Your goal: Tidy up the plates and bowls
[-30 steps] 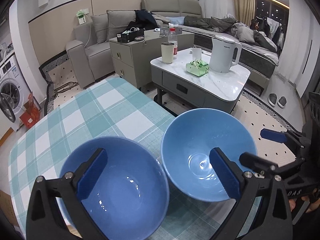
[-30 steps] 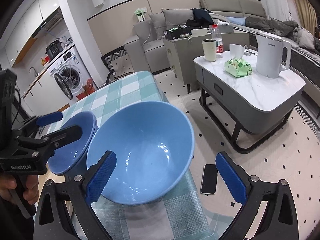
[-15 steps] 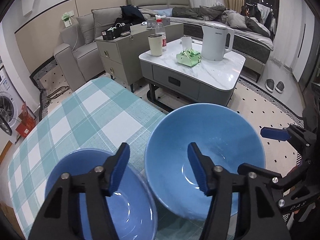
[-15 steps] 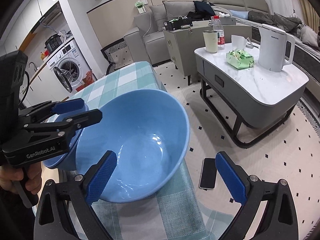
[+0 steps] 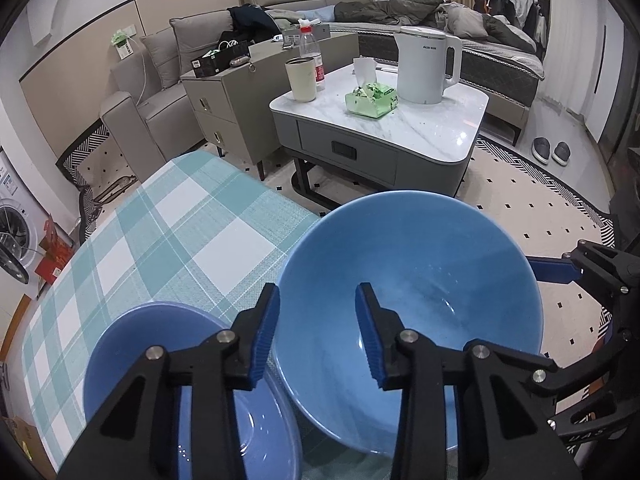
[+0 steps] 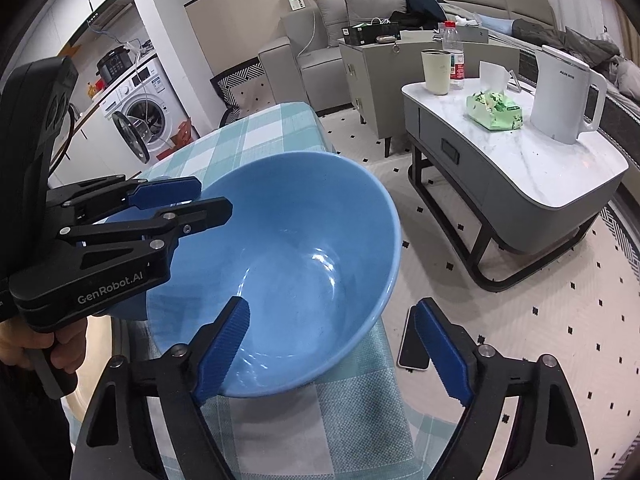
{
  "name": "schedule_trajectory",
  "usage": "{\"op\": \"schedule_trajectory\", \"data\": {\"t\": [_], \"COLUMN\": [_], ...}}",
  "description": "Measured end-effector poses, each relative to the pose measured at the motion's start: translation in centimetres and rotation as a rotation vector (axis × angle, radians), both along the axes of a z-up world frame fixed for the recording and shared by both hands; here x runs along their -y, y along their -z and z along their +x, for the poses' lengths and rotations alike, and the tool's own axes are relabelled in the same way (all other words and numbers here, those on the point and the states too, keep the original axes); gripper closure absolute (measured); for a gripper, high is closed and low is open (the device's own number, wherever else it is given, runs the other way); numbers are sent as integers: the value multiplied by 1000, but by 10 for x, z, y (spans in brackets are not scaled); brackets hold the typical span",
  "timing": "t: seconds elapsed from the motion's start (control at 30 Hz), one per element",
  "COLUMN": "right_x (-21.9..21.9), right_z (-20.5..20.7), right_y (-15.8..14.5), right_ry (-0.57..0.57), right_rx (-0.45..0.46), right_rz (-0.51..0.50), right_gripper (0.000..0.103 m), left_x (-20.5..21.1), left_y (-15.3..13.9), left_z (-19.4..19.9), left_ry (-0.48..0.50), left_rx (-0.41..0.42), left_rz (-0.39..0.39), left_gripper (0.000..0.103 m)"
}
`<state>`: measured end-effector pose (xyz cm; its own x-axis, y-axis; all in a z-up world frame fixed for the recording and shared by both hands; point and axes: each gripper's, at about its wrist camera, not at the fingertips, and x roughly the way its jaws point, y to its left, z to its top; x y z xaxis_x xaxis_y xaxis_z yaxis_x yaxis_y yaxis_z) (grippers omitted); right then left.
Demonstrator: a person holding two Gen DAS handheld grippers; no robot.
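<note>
Item: large light-blue bowl [image 5: 408, 280], sitting at the near corner of the worktop [image 5: 180, 232], which is wearing a teal checked cloth. Smaller, darker blue bowl [image 5: 132, 344] is standing just beside it on the left.

Left tongs [image 5: 316, 328]: straddling the large bowl's left rim, jaws having just been narrowing, pads not yet pressing.

Right tongs [image 6: 332, 348]: gaping either side of the same bowl's right rim, having just been narrowing, released.

Phone [image 6: 408, 352] is lying on the floor beside the worktop.
</note>
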<state>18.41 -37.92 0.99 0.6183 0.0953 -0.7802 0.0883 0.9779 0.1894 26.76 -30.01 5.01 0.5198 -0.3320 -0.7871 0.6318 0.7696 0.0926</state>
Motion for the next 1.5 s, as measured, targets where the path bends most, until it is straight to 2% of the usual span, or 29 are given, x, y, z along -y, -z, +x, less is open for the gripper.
{"op": "schedule_trajectory", "data": {"t": [0.2,0.47,0.83,0.93,1.1,1.37,1.5], "right_x": [-7,-9,-10,-11,-10,-6,-4], "right_z": [-2,-1,-1,-1,-2,-2,-3], "right_y": [-3,-3,-3,-5,-4,-4,-5], "right_ry": [-31,-38,-42,-51,-44,-34,-19], "right_rx": [15,17,15,21,21,21,26], "right_rz": [-21,-29,-32,-29,-41,-47,-53], "right_gripper": [26,26,26,31,35,36,44], "left_x": [0,-2,-2,-2,-2,1,1], "left_y": [0,-2,11,12,12,14,14], "left_z": [0,5,11,10,7,0,-1], "left_ry": [4,-20,-38,-33,-23,-4,-8], "left_rx": [0,9,-26,-29,-24,-5,-2], "left_rz": [3,-20,22,25,35,69,75], "left_gripper": [66,66,66,66,66,66,66]}}
